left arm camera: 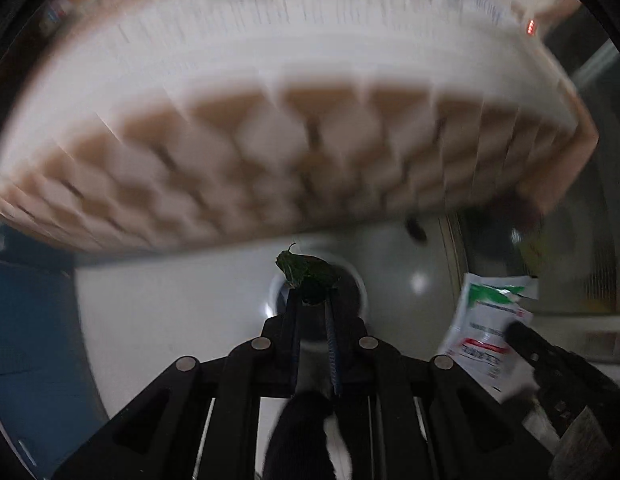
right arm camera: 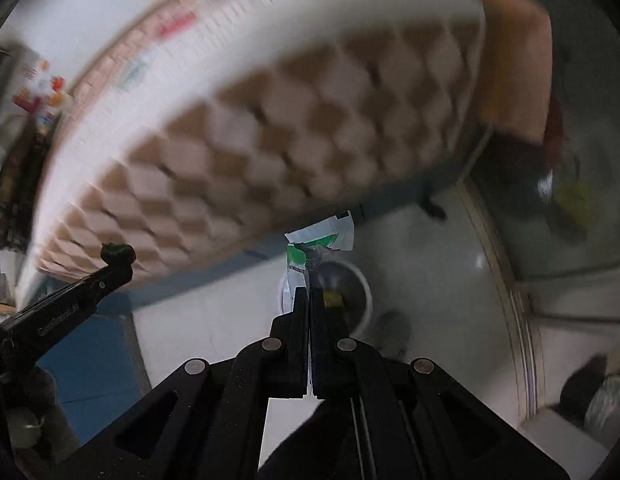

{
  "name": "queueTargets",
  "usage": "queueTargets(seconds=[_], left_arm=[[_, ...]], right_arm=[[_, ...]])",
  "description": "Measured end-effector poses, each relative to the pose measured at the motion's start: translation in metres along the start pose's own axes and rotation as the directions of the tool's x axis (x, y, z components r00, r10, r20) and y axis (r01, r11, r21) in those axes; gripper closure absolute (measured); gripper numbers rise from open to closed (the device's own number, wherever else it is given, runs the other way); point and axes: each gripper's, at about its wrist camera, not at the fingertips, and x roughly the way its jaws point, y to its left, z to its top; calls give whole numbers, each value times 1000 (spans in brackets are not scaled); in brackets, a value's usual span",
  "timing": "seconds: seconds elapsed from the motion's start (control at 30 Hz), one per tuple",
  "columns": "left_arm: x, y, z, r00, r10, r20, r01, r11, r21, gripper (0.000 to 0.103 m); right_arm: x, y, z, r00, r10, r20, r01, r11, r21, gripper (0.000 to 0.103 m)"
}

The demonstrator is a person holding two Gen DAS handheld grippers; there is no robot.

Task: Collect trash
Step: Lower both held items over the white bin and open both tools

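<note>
My left gripper (left arm camera: 310,294) is shut on a dark green crumpled scrap (left arm camera: 304,270) and holds it over a white round bin (left arm camera: 360,286) on the floor. It also shows at the left of the right wrist view (right arm camera: 118,258) with the green scrap (right arm camera: 117,251) at its tip. My right gripper (right arm camera: 310,294) is shut on a white and green torn wrapper (right arm camera: 320,242), held above the same bin (right arm camera: 364,296). The wrapper also shows in the left wrist view (left arm camera: 486,328), at the lower right.
A table with a white top (left arm camera: 270,52) and a tan checkered side cloth (left arm camera: 270,168) fills the upper part of both views, blurred. The floor is pale tile (left arm camera: 170,300) with a blue mat (left arm camera: 26,340) at the left. Dark clutter (right arm camera: 566,200) lies at the right.
</note>
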Motion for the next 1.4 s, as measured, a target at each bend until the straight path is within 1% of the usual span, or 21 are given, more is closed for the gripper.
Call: queueTargets(seconds=[0.03,0.1,0.17,0.27,0.43,0.57,0.7,0.83,0.87,0.9,0.93,0.97,1.0,1.03,1.07,1.1,1.13,1.17,1.2,1.3,1.4], left_arm=[[23,2,-4,999,-22,-41,21,1000,-17,94],[82,9,-10,986,-86,-139,78,995,-67,94],[140,18,-15,966,-148,-213,122,984,-129,94],[245,31,-23,921,-236,-309,171,960,-223,94],[373,37,-34,888,-231,-398,132,956,-261,94],[430,34,-44,879,-177,-442,90,973,-211,94],[447,41,-56,874,-127,-469,55,985,-165,93],[441,53,-62,877,-99,-470,18,985,-174,90],[437,55,-63,877,-76,-474,-7,985,-170,88],[435,58,-63,878,-57,-476,-25,986,-164,79],[431,61,-64,883,-43,-467,-36,987,-159,61],[425,63,-63,894,-21,-447,-50,988,-148,47],[419,66,-63,903,12,-430,-75,989,-128,20],[411,67,-63,912,52,-407,-104,989,-105,15],[401,67,-64,920,87,-382,-128,988,-84,15],[395,68,-64,922,107,-371,-143,987,-72,14],[388,68,-65,923,128,-362,-160,985,-59,7],[381,69,-66,924,148,-351,-176,983,-47,1],[376,70,-67,927,161,-339,-185,982,-39,0],[355,73,-71,931,204,-302,-219,976,-15,0],[336,71,-75,934,207,-290,-223,974,-24,0]], right_arm=[[19,-9,-6,1000,0,-24,0,1000,18,103],[64,-26,-17,997,2,-72,2,999,49,103],[116,-43,-29,993,22,-114,-12,996,85,103],[188,-63,-40,987,51,-154,-31,992,126,103],[324,-91,-57,976,74,-205,-45,989,142,103],[404,-105,-70,967,74,-244,-41,990,137,103],[447,-95,-81,958,57,-283,-34,996,86,103],[470,-85,-87,942,19,-335,-8,999,34,101],[472,-86,-88,938,9,-346,1,1000,29,99],[476,-86,-89,933,-2,-359,9,1000,20,93],[477,-86,-89,931,-6,-365,11,1000,13,76],[477,-85,-91,931,-19,-364,21,1000,2,64],[476,-84,-91,933,-32,-359,32,999,-6,43],[473,-84,-91,935,-45,-352,42,999,-16,34],[467,-86,-90,936,-53,-349,47,999,-27,32],[465,-85,-91,935,-65,-349,55,998,-38,28],[462,-83,-91,934,-77,-348,65,997,-46,18],[459,-82,-92,934,-91,-346,77,996,-55,13],[455,-81,-92,935,-103,-340,86,994,-65,5],[437,-77,-91,936,-154,-318,126,986,-104,3],[416,-73,-89,939,-175,-296,145,982,-121,3]])
